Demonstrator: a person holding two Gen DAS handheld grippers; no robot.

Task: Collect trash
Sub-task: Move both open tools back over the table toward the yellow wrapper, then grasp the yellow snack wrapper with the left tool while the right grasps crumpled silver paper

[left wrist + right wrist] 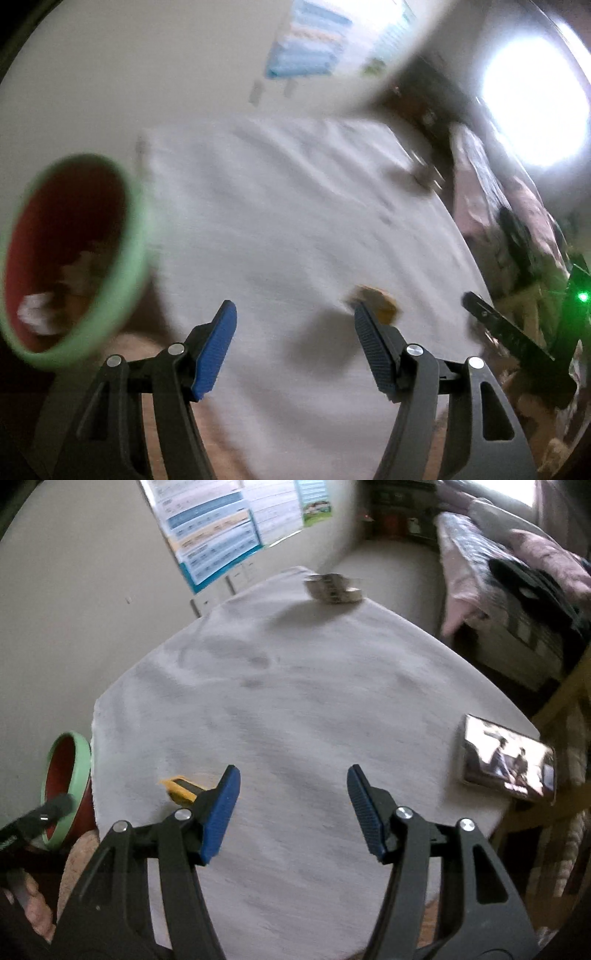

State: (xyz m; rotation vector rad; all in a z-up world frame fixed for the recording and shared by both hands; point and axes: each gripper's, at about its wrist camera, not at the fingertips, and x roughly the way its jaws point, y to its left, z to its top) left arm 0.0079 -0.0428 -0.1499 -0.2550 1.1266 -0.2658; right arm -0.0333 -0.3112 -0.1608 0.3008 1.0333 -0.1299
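Observation:
A small yellow wrapper (pixel 180 787) lies on the white-clothed table (pixel 295 686), just left of my right gripper (pixel 293 772), which is open with nothing between its jaws. In the left wrist view the same yellow wrapper (pixel 382 300) sits against the right fingertip of my left gripper (pixel 294 308), also open and empty. A crumpled pale piece of trash (pixel 332 588) rests at the table's far edge. The red bin with a green rim (pixel 70 254) stands beside the table on the left, with white scraps inside.
A phone (pixel 509 761) with a lit screen lies near the table's right edge. Posters (pixel 218 528) hang on the wall behind. Piled bedding (pixel 517 565) sits to the right of the table. The bin (pixel 68 782) stands low at the table's left edge.

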